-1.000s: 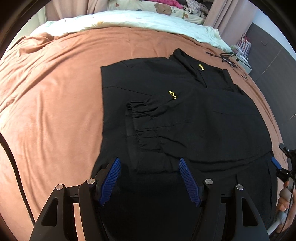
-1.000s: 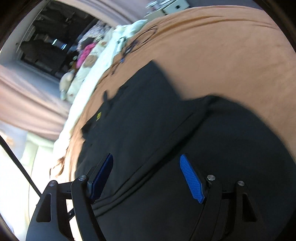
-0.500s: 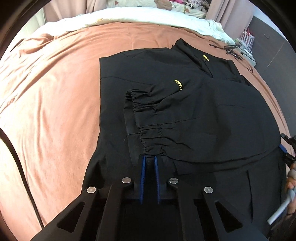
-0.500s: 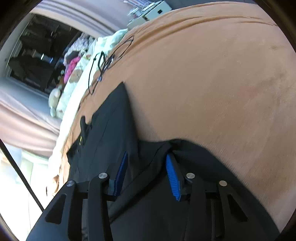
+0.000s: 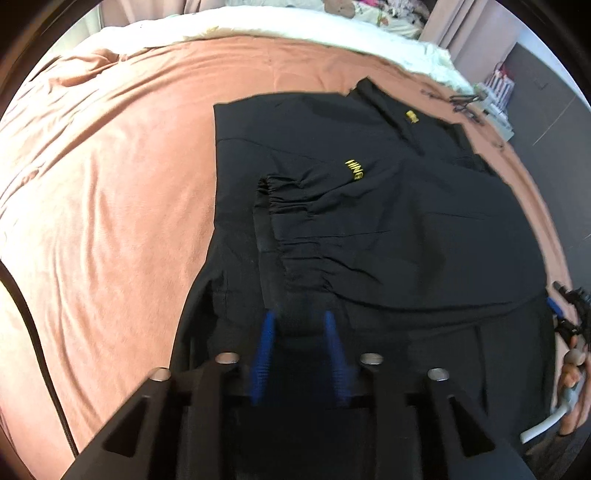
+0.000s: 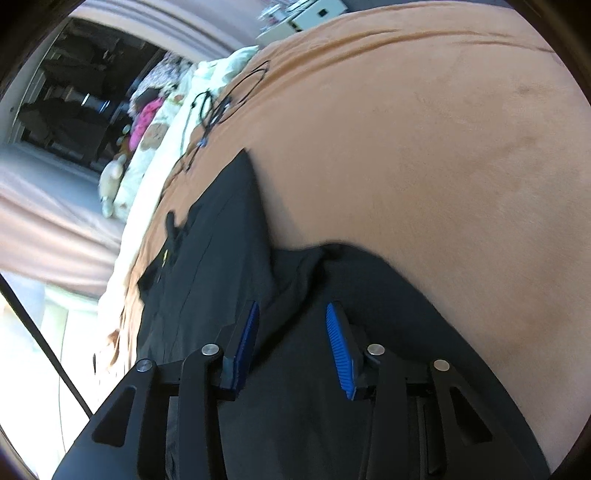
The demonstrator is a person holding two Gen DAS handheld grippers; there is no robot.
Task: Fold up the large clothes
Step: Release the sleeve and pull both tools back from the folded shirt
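Observation:
A black jacket (image 5: 388,206) with yellow lettering lies on the orange-brown bedspread (image 5: 110,206), its sleeves folded across the body. My left gripper (image 5: 299,317) sits at the jacket's near hem, its blue pads (image 5: 266,332) a hand's width apart with black cloth bunched between them. My right gripper (image 6: 291,310) is at the jacket's right hem, partly open, with a raised fold of the jacket (image 6: 229,266) between its blue pads (image 6: 336,328). The right gripper also shows in the left wrist view (image 5: 554,306), held by a hand.
White bedding (image 5: 280,26) and soft toys lie along the bed's far side. Black cables (image 6: 218,103) lie on the bedspread beyond the jacket's collar. A dark cable (image 5: 22,295) crosses the bed at the left. Curtains and a dark wall stand behind.
My left gripper closed on the hem half a second ago and has now spread partly apart. My right gripper narrowed, then widened a little, and moved toward the jacket's right hem corner.

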